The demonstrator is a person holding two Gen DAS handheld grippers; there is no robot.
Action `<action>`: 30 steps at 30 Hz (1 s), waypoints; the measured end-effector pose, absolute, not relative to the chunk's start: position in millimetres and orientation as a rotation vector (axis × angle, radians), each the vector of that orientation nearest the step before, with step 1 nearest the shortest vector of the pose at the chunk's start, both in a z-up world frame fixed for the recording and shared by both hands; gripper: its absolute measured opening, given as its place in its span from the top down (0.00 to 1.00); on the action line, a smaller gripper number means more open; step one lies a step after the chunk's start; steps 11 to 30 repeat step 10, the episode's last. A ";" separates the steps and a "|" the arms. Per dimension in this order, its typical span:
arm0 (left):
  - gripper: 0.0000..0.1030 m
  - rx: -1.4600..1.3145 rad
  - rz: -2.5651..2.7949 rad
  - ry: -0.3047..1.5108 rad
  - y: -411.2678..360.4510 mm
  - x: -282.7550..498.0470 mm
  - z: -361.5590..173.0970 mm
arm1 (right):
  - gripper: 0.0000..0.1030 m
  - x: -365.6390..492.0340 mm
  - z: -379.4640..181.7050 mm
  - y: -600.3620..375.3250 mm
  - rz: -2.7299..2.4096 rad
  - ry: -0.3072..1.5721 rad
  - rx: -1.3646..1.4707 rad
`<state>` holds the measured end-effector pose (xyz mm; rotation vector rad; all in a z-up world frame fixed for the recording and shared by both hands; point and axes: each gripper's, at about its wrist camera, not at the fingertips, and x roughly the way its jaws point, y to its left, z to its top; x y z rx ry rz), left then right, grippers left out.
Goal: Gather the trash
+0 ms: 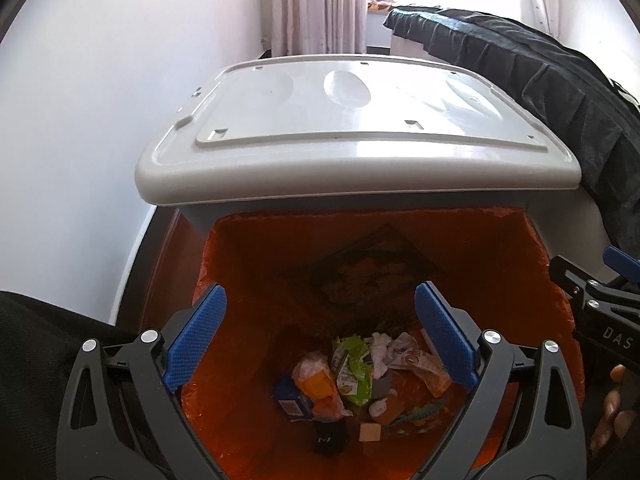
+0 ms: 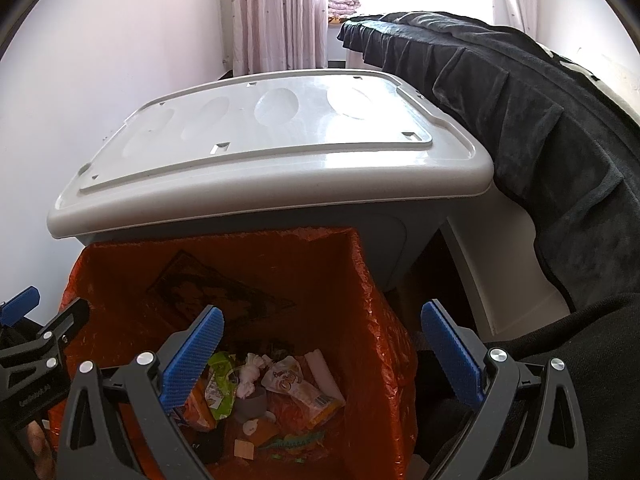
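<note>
A grey bin with a raised pale lid (image 1: 352, 120) (image 2: 272, 140) holds an orange bag liner (image 1: 480, 264) (image 2: 320, 280). At its bottom lies a heap of trash: a green wrapper (image 1: 352, 368) (image 2: 218, 384), crumpled white tissue (image 1: 380, 350) (image 2: 250, 372), an orange snack packet (image 1: 316, 384) (image 2: 304, 388) and a blue carton (image 1: 290, 398). My left gripper (image 1: 320, 340) hangs open above the bin's mouth, nothing between its blue pads. My right gripper (image 2: 322, 356) is open too, over the bin's right rim, empty. Each gripper shows at the other view's edge.
A dark blanket (image 1: 560, 92) (image 2: 520, 120) drapes over white furniture (image 2: 496, 264) right of the bin. A white wall (image 1: 100, 120) stands at the left, curtains (image 1: 316, 4) and a bright window behind. A hand (image 1: 616, 404) shows at the right edge.
</note>
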<state>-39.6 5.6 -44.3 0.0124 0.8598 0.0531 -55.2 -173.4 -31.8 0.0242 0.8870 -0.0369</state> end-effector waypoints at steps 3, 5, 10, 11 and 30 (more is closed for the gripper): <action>0.10 -0.008 0.057 0.873 7.7 -38.2 -45.1 | 0.05 -55.0 -32.3 -174.1 -0.039 0.888 0.023; 0.10 -0.037 0.057 0.909 11.5 -34.8 -48.7 | 0.05 -55.0 -32.9 -174.5 -0.043 0.889 0.024; 0.10 -0.071 0.079 0.949 18.3 -31.5 -55.3 | 0.05 -56.0 -32.7 -173.8 -0.046 0.887 0.027; 0.10 -0.071 0.079 0.949 18.3 -31.5 -55.3 | 0.05 -56.0 -32.7 -173.8 -0.046 0.887 0.027; 0.10 -0.071 0.079 0.949 18.3 -31.5 -55.3 | 0.05 -56.0 -32.7 -173.8 -0.046 0.887 0.027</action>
